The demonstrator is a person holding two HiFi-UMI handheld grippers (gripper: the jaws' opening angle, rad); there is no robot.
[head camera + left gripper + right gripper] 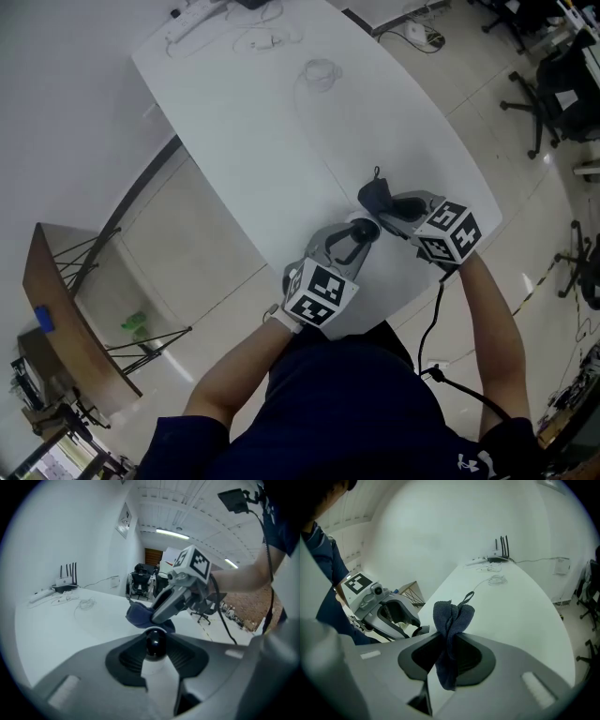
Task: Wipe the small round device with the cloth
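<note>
The small round device (154,641), black and glossy, sits between the two dark pads of my left gripper (154,649), which is shut on it just above the white table (262,122). In the head view that left gripper (361,232) is near the table's front edge. My right gripper (449,654) is shut on a dark blue cloth (451,618), which hangs bunched from its jaws with a loop at the top. The cloth (139,616) hangs just beyond the device and close to it; I cannot tell whether they touch. The right gripper (387,207) is to the right of the left one.
A coiled white cable (321,73) lies mid-table. A power strip (192,14) and more cables are at the far end. The table's front edge runs just under both grippers. Office chairs (548,89) stand to the right, a wooden rack (66,319) to the left.
</note>
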